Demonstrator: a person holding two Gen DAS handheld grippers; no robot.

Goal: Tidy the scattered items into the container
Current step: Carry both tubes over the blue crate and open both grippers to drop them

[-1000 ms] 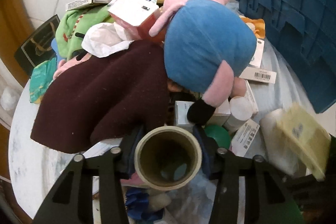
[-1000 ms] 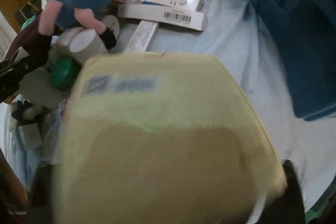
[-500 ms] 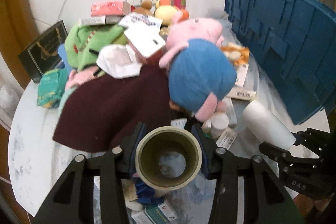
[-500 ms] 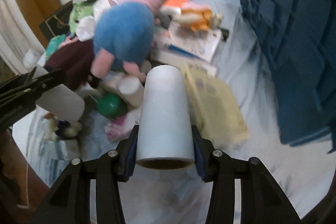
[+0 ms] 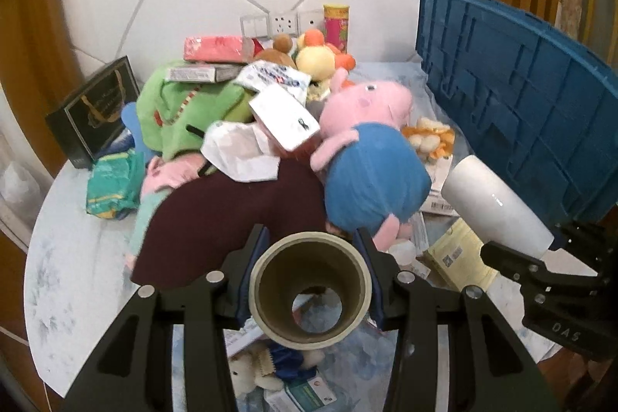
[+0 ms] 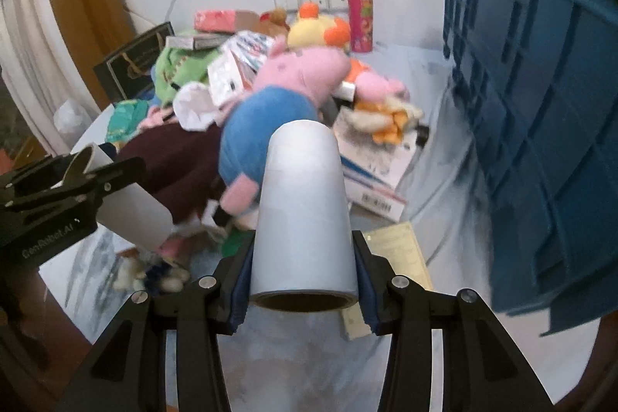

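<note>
My left gripper (image 5: 309, 280) is shut on a tape roll (image 5: 309, 290), held above the table's front edge; it also shows in the right wrist view (image 6: 131, 203). My right gripper (image 6: 303, 277) is shut on a white paper roll (image 6: 303, 211), lifted above the table; that roll shows at the right of the left wrist view (image 5: 498, 207). The blue crate (image 5: 513, 103) stands at the right, also in the right wrist view (image 6: 540, 126). A pig plush in blue (image 5: 374, 165) lies on a pile of scattered items.
A dark maroon cloth (image 5: 228, 215), a green plush (image 5: 181, 107), boxes and a red can (image 5: 336, 26) crowd the round table (image 5: 65, 257). A yellow packet (image 6: 394, 250) lies under my right gripper. A black gift bag (image 5: 92, 111) stands at the left.
Both grippers have risen and pulled back from the pile. The right gripper, with the white roll, left the yellow packet on the table.
</note>
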